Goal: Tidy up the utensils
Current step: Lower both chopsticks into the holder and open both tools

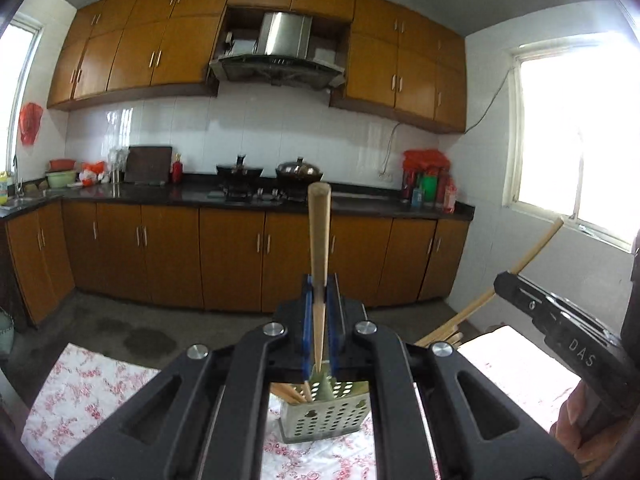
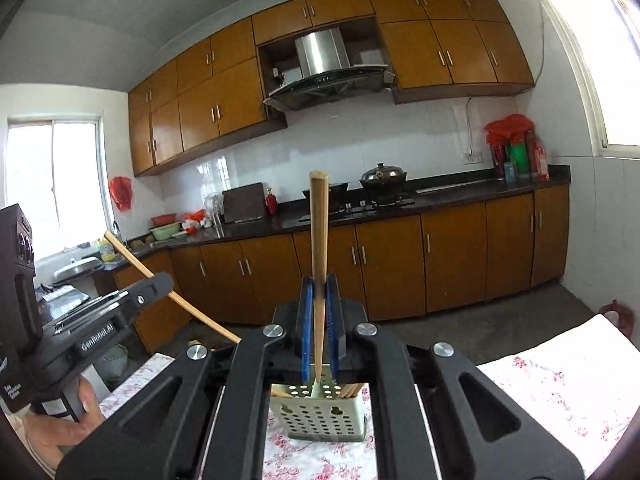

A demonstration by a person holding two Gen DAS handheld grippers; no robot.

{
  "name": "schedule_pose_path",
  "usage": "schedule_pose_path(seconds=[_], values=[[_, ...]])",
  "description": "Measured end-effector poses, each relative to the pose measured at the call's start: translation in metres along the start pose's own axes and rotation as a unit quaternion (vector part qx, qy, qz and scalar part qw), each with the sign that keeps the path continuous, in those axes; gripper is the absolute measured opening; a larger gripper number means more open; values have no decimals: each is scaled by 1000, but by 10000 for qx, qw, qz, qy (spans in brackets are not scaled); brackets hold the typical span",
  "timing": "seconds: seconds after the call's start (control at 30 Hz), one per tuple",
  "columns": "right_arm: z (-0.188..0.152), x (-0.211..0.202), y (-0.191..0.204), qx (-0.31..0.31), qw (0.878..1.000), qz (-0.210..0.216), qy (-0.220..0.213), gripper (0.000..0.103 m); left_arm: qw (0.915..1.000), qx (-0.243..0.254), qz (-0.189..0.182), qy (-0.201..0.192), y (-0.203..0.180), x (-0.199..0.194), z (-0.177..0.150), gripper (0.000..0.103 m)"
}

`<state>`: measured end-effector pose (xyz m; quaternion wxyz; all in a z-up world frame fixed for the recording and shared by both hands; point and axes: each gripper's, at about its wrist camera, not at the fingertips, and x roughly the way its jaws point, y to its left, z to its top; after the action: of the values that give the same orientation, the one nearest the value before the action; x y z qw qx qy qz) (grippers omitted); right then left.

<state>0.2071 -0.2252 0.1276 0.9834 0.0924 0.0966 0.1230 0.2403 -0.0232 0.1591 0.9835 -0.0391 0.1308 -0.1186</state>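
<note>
I find the left hand-held gripper raised and aimed nearly level at the kitchen cabinets, its blue pads pinching a chopstick that stands upright between them. The right hand-held gripper sits in the same pose, pinching a second chopstick, also upright. Below and between both, the perforated holder stands on the floral cloth with more chopsticks inside. A hand grips the left tool's handle at the right view's lower-left edge.
</note>
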Motion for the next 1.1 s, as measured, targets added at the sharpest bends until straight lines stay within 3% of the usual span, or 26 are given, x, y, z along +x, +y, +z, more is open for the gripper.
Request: schedule_pose_path(seconds=[0.17, 0.57, 0.63, 0.67, 0.7, 0.77, 0.83, 0.9, 1.0, 1.03, 1.1], values=[[-16, 28, -3, 9, 9992, -98, 377, 7, 9992, -311, -8, 239, 12, 25, -12, 8], [-27, 41, 6, -124, 9973, -204, 694, 8, 9991, -283, 56, 296, 18, 42, -17, 10], [-26, 40, 4, -98, 9972, -215, 704, 23, 9993, -264, 79, 266, 18, 39, -16, 22], [-25, 37, 4, -65, 9976, -216, 661, 43, 9993, -260, 103, 239, 19, 36, -15, 27], [-24, 35, 4, -54, 9979, -214, 615, 50, 9994, -254, 122, 212, 19, 34, -14, 34], [-20, 26, 4, -71, 9983, -242, 531, 51, 9994, -236, 176, 173, 20, 28, -13, 42], [-17, 17, 3, -93, 9985, -282, 455, 60, 9993, -212, 272, 130, 24, 19, -11, 56], [-16, 2, 3, -151, 9988, -330, 337, 80, 9990, -129, 435, 61, 27, 7, -12, 69], [-20, -21, 7, -338, 9978, -558, 151, 101, 9976, -10, 691, 0, 32, -15, -20, 90], [-22, -28, 8, -388, 9971, -653, 109, 101, 9967, 28, 807, -17, 32, -23, -24, 97], [-28, -40, 11, -476, 9950, -877, 101, 101, 9939, 141, 1095, -43, 32, -41, -34, 99]])
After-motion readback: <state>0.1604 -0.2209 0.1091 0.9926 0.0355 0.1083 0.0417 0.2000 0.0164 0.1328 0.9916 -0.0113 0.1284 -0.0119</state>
